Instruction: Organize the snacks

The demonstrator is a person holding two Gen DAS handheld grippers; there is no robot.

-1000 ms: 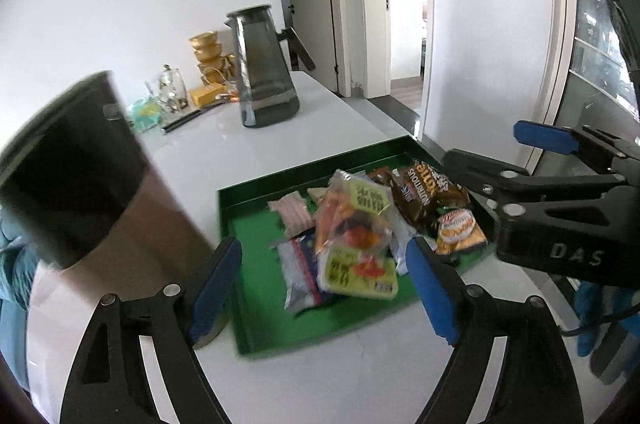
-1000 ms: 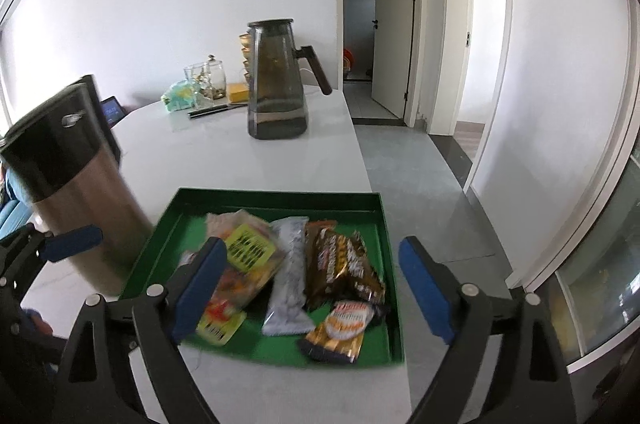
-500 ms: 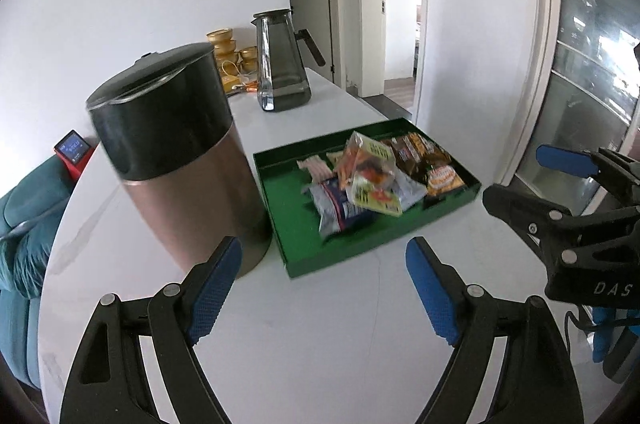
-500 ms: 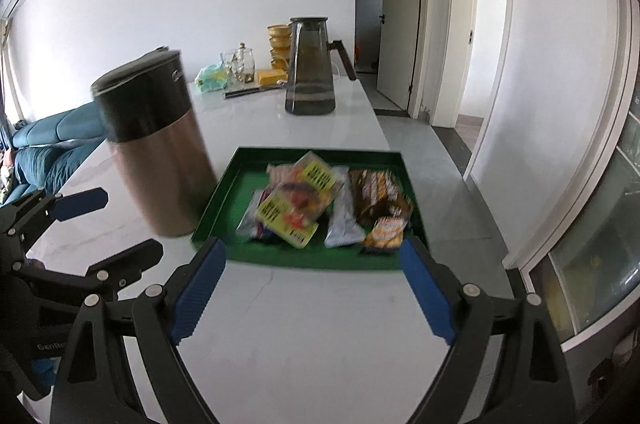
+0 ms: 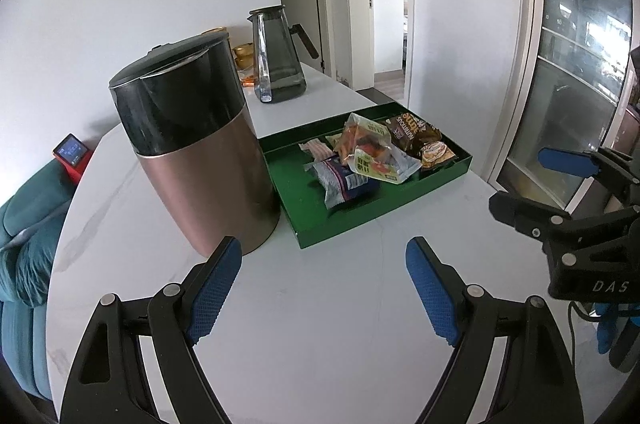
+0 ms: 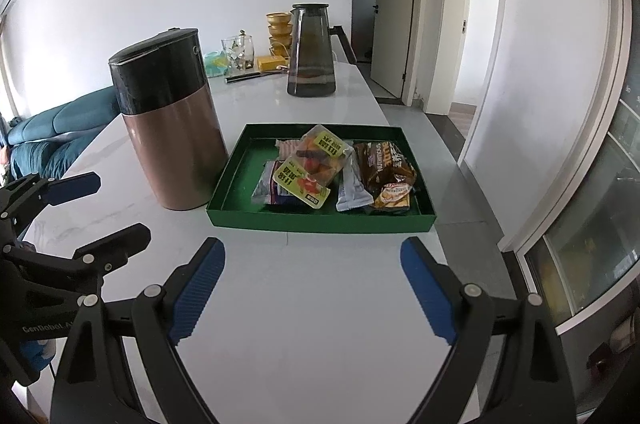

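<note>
Snack packets (image 6: 332, 170) lie heaped in a green tray (image 6: 320, 222) on the white table (image 6: 304, 304), near its right edge, just beside a copper canister (image 6: 168, 128). Left gripper (image 5: 323, 288) and right gripper (image 6: 312, 290), jaws wide, empty, hover over bare tabletop. One brown wrapper (image 5: 414, 132) reads "NUTRITIOUS".

- A tray (image 6: 320, 220) sat on the table (image 6: 304, 308), ahead of both grippers.
- A pile of snack packets (image 6: 320, 168) lay in the tray, toward its right half.
- A canister (image 6: 168, 128) stood just left of the tray, touching or nearly touching its left wall.
- A pitcher (image 6: 311, 52) stood well behind the tray.
- A glass jar (image 6: 238, 53) and stacked bowls (image 6: 279, 29) sat at the table's far end, left of the pitcher.
- A sofa (image 6: 52, 136) lay beyond the table's left edge.
</note>
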